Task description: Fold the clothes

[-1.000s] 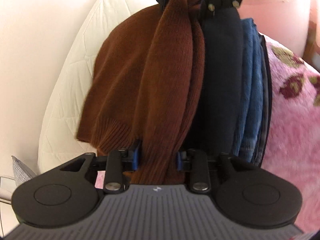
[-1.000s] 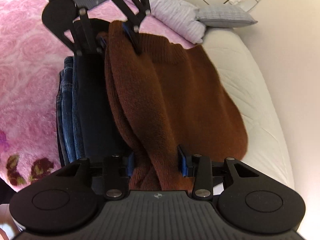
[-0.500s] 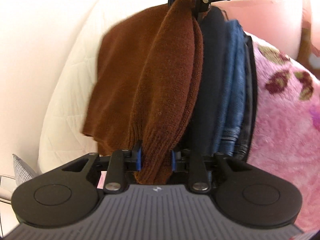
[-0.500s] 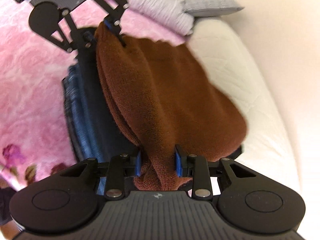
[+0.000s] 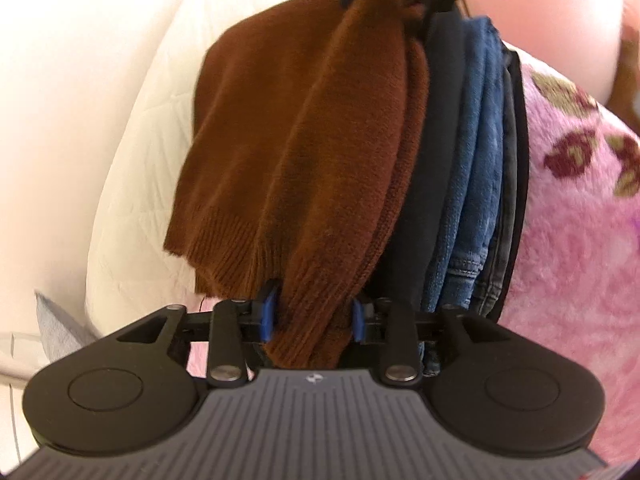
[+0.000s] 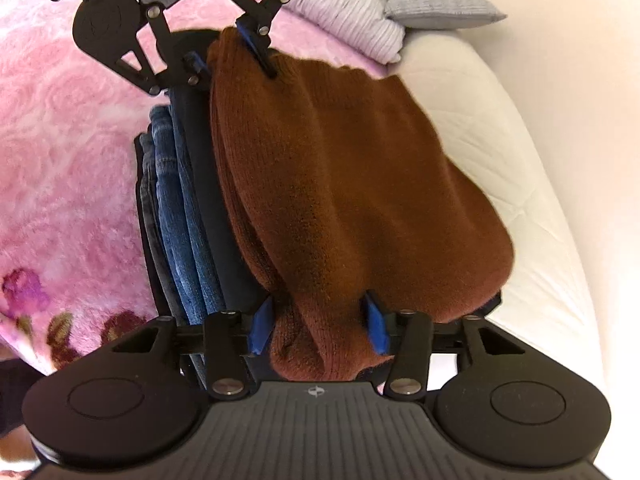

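Brown knit fills the gap between my left gripper (image 5: pixel 312 316)'s blue pads, which are closed partway onto one end of the folded sweater (image 5: pixel 304 152). My right gripper (image 6: pixel 318 326) does the same at the opposite end, its pads pressed into a thick bunch of wool. Each gripper shows at the top of the other's view, so I am holding the sweater stretched between them.

Just beyond my pads, the sweater lies against a stack of folded clothes: a dark navy piece touching it, then jeans (image 6: pixel 180 216), then a thin grey-black layer, all on a pink floral blanket (image 5: pixel 580 216). On the sweater's other side is a white quilted mattress (image 6: pixel 500 152), with a lilac pillow (image 6: pixel 344 20) and a grey one near the far corner.

My worry is the loose ribbed hem (image 5: pixel 224 236) on the mattress side: if I let go unevenly, that flap could spill open and undo the fold. The wool is bulky, so either pinch may slip. Pushing too hard toward the stack could topple the jeans or drag the navy piece out of line.
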A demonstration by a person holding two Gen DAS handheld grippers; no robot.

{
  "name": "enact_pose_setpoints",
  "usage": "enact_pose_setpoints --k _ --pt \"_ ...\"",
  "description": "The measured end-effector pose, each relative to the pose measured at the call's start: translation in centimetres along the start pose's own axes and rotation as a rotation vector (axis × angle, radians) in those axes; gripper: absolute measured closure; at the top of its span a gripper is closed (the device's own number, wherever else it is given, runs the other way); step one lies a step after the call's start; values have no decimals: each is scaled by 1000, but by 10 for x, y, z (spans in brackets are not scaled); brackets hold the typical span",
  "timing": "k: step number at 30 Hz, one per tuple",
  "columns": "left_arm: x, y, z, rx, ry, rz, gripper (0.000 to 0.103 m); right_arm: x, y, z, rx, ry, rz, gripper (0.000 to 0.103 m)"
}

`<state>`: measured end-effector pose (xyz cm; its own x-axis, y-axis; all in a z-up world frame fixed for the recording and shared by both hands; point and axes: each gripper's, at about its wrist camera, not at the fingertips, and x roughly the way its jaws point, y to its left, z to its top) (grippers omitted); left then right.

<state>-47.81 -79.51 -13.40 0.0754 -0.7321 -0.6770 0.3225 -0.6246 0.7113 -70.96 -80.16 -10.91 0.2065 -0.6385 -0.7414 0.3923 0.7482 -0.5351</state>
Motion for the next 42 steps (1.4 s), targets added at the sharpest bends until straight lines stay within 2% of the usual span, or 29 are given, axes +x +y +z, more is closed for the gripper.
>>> enact_pose_setpoints --k 3,5,6,8,11,13,15,17,18,21,25,28,32,34,36,38,42 --pt "-16 6 -6 -121 47 -24 60 -16 1 -3 35 -6 13 50" --pt "-31 13 -14 -257 87 -54 55 -26 0 -7 92 -4 27 40" --pt "-37 14 -16 -336 103 -66 49 -31 -1 -9 123 -2 35 38" --pt "-54 16 -23 -500 134 -95 43 -40 1 -13 246 3 63 29" --pt "-80 15 -32 -724 166 -129 36 -55 -5 -20 520 27 123 19" --pt "-97 11 -36 -859 167 -151 29 -65 -8 -25 702 45 161 15" --pt "-116 7 -40 -968 150 -157 11 -77 -3 -29 843 67 168 15" --pt "-138 4 -48 -1062 126 -153 4 -93 4 -32 959 81 165 15" --pt "-149 3 -53 -1120 112 -158 1 -101 8 -32 1001 82 158 15" --pt "-174 -6 -66 -1259 70 -172 1 -128 21 -32 1128 83 138 15" --pt "-224 -11 -90 -1308 61 -136 1 -173 51 -18 1229 100 99 15" --pt "-251 -19 -101 -1324 63 -168 1 -201 71 -3 1228 76 100 15" --pt "-283 -24 -103 -1298 56 -154 1 -234 93 12 1227 62 68 15" --pt "-294 -26 -103 -1309 55 -148 1 -244 99 16 1239 59 69 15" --pt "-302 -25 -106 -1368 48 -148 1 -252 102 19 1245 48 77 15" --pt "-306 -22 -107 -1417 27 -190 1 -258 103 21 1240 41 78 15" --pt "-311 -12 -100 -1409 26 -191 1 -264 97 25 1247 46 62 15"
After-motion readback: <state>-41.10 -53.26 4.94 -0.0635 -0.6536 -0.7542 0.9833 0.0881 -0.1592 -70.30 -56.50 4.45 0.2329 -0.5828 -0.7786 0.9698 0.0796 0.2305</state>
